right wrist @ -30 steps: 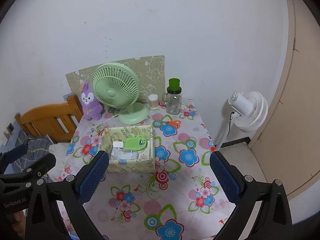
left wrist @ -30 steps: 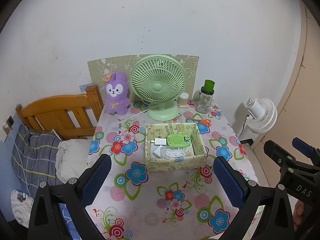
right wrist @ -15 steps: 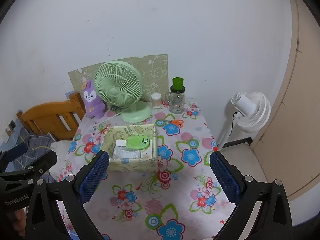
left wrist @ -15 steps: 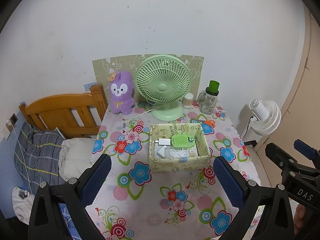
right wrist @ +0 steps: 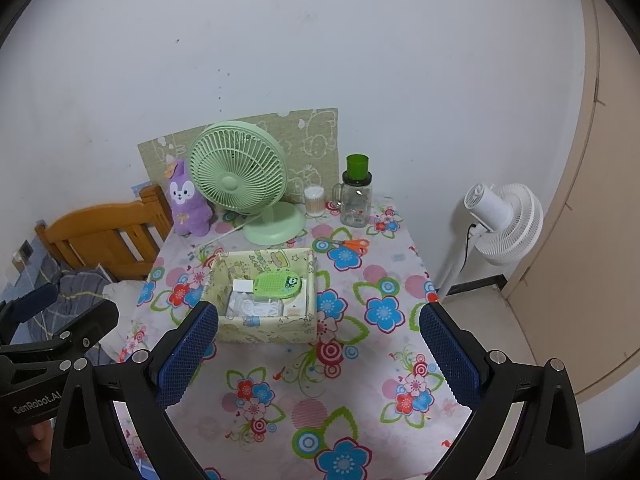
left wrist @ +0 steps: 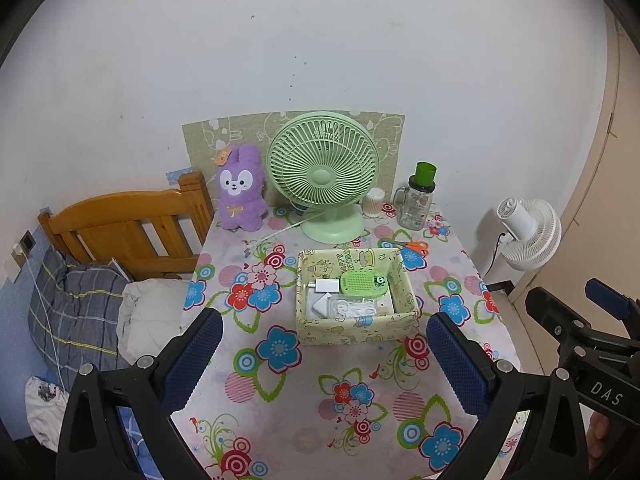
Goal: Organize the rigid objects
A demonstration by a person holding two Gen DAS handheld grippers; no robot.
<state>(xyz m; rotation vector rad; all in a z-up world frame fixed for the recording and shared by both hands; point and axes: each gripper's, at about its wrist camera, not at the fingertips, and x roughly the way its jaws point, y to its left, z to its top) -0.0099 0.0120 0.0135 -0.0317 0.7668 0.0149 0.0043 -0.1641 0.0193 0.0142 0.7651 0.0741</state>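
A pale yellow patterned box stands in the middle of the flowered table. In it lie a green round-cornered device, a white charger and a coiled white cable. Orange-handled scissors lie on the cloth behind the box to the right. My left gripper is open and empty, held above the table's near part. My right gripper is open and empty, also short of the box.
At the table's back stand a green desk fan, a purple plush rabbit, a cotton-swab jar and a glass bottle with green lid. A wooden bed headboard is left; a white floor fan is right.
Both grippers have drawn back and up a little from the table, so the box and fan look slightly smaller and farther. Nothing on the table has moved.
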